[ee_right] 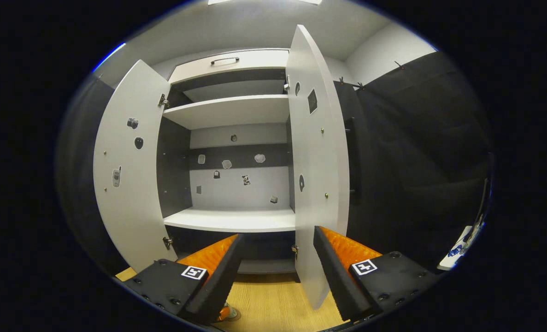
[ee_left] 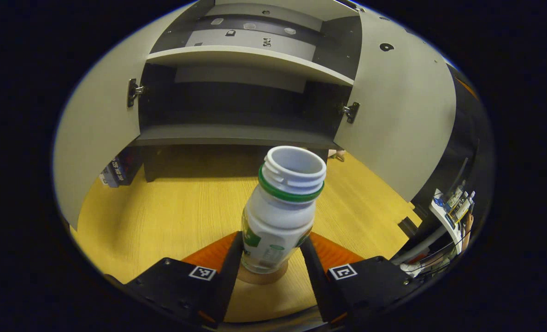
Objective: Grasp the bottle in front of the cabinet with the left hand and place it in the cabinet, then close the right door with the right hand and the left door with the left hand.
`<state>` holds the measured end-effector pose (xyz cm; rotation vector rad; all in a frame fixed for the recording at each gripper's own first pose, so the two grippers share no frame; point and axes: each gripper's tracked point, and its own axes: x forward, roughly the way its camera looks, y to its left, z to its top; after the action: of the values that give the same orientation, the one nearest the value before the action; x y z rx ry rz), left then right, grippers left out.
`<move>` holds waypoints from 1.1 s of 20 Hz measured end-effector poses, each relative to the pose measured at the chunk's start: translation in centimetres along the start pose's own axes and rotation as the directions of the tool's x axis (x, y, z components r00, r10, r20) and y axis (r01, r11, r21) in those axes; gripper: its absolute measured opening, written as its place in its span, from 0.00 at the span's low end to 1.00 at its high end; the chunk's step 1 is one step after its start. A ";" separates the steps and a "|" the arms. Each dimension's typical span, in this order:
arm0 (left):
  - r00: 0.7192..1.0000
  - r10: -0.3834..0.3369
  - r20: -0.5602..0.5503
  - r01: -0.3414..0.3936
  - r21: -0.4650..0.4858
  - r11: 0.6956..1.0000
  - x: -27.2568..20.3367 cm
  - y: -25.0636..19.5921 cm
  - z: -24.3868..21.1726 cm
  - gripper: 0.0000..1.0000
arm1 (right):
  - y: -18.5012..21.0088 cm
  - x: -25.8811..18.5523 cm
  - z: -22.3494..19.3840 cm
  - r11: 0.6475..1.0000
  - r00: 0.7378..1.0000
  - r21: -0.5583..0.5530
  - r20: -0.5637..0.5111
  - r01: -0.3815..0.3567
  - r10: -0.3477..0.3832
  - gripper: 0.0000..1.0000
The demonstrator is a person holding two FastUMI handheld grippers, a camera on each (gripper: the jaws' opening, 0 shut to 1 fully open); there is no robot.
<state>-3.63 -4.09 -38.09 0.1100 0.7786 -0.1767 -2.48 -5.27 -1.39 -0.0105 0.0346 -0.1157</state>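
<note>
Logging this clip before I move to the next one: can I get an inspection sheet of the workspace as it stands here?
Surface: wooden table, bare around the bottle.
Job's things: bottle, uncapped, tilted, its base over a round coaster; cabinet with left door and right door both open, its lower shelf bare.
Clutter: small boxes beside the cabinet foot.
Grippers: left gripper shut on the bottle's lower body; right gripper open, facing the cabinet, the right door's edge between its fingers, contact unclear.
Cables: some at the far right, off the table.
Surroundings: black cloth wall; side shelf with small items.
</note>
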 end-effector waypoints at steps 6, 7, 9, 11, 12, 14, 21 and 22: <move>0.952 -0.040 0.304 -0.006 0.148 0.989 -6.0 -2.6 14.3 0.72 | -0.8 -0.1 0.5 1.000 1.000 0.015 0.015 0.019 -0.019 0.89; 0.932 -0.052 0.358 0.003 0.136 0.991 -7.3 -3.1 18.0 0.71 | -1.0 -0.2 0.6 1.000 1.000 0.012 0.020 0.022 -0.022 0.89; 0.897 -0.070 0.436 0.038 0.081 0.996 -9.4 -3.5 25.3 0.71 | -1.5 -0.4 1.2 1.000 0.999 0.012 0.036 0.029 -0.029 0.98; 0.873 -0.071 0.482 0.067 0.026 0.997 -10.5 -3.1 32.0 0.71 | -2.3 -0.8 1.3 0.999 0.998 0.006 0.041 0.049 -0.049 0.98; 0.863 -0.072 0.500 0.077 0.010 0.997 -10.7 -2.8 35.3 0.71 | -2.7 -1.0 1.5 0.998 0.997 0.008 0.046 0.061 -0.061 0.98; 0.850 -0.056 0.524 0.055 0.018 0.998 -9.2 -1.5 40.2 0.71 | -3.2 -1.6 1.8 0.997 0.996 0.011 0.054 0.074 -0.074 0.98; 0.929 -0.013 0.370 -0.014 0.070 0.997 2.2 0.6 48.4 0.71 | -4.6 -3.4 1.7 0.992 0.992 -0.012 0.039 0.122 -0.121 0.98; 0.941 -0.008 0.337 -0.022 0.086 0.996 3.9 0.7 48.7 0.71 | -5.0 -3.6 1.7 0.991 0.990 -0.011 0.038 0.135 -0.134 0.98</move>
<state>32.74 -11.83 -6.33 0.1619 0.4277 -0.2170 -6.60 -9.81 0.54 -0.0287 -0.0028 -0.2499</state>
